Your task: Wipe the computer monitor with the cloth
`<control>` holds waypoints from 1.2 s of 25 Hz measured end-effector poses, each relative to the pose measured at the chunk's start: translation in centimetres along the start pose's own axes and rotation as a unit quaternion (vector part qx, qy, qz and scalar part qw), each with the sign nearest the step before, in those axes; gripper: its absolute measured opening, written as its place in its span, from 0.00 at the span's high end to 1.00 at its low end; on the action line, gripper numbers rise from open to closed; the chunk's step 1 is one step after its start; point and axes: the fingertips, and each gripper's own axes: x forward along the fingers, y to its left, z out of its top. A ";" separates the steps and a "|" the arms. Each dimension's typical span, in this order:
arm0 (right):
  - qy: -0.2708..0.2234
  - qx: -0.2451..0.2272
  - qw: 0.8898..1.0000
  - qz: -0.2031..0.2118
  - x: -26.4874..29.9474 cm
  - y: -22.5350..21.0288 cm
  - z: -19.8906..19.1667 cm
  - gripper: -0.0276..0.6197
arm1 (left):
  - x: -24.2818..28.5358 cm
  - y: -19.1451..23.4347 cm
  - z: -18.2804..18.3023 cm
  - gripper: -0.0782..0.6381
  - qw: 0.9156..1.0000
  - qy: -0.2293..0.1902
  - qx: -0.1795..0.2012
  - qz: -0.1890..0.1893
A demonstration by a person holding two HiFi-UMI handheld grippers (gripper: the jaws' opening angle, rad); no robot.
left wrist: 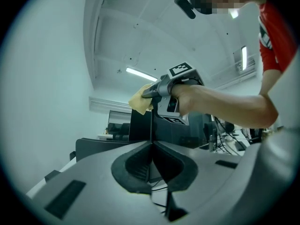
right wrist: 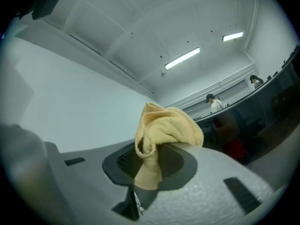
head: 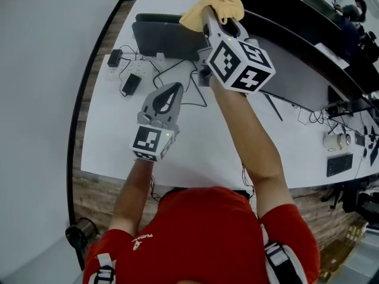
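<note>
Cloth [head: 214,7]: yellow, bunched, against the monitor [right wrist: 272,121] near the table's [head: 195,158] far edge
Right gripper [head: 214,23]: jaws clamped on the cloth
Left gripper [head: 176,89]: jaws pressed together with nothing between them, over the table towards its left edge

The table [head: 195,158] lies before the person. Along its far side the monitor [head: 296,70] runs from the middle to the right, and a flat device [head: 166,37] stands to its left. The power strip [head: 137,70] and an adapter [head: 131,84] lie on the table before this device, towards the left edge. The cloth [head: 213,7] sits between the jaws of the right gripper [head: 208,15], at the monitor's upper left end. The left gripper [head: 176,87] hangs over the table, to the left of the right one and nearer to the person. A mug [head: 335,141] and a keyboard [head: 339,165] lie far to the right.
</note>
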 end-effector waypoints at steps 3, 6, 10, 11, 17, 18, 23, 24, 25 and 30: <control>-0.011 -0.005 1.000 0.006 0.1 0.3 1.2 0.85 | 0.1 0.3 0.3 0.88 1.000 -0.001 0.003 -0.001; -0.023 -0.013 1.000 0.013 0.0 0.8 2.2 0.84 | -0.2 0.9 0.3 0.88 1.000 -0.001 0.003 0.005; -0.039 -0.034 0.998 0.034 -1.1 1.8 3.1 0.84 | -0.6 1.3 0.3 0.88 1.000 -0.002 0.002 0.014; -0.045 -0.044 0.997 0.044 -1.7 2.3 3.2 0.84 | -0.6 1.3 0.3 0.88 1.000 -0.004 0.002 0.015; -0.057 -0.124 0.987 0.082 -6.6 3.2 1.9 0.84 | -0.7 1.9 1.2 0.88 0.999 -0.021 -0.002 0.031; -0.053 -0.134 0.986 0.084 -7.4 2.8 1.3 0.84 | -0.7 1.7 1.4 0.88 0.999 -0.023 -0.003 0.032; -0.032 -0.163 0.982 0.090 -11.7 0.5 -1.5 0.84 | 0.0 -0.9 2.1 0.88 0.999 -0.034 0.007 0.024; -0.029 -0.167 0.981 0.092 -12.6 0.0 -2.0 0.84 | 0.2 -1.7 2.2 0.88 0.999 -0.035 0.010 0.021; -0.026 -0.170 0.981 0.094 -13.5 -0.4 -2.5 0.84 | 0.4 -2.5 2.4 0.88 0.999 -0.037 0.015 0.019; -0.009 -0.173 0.979 0.107 -18.4 -2.8 -4.3 0.84 | 1.7 -7.0 3.5 0.88 0.998 -0.051 0.039 0.013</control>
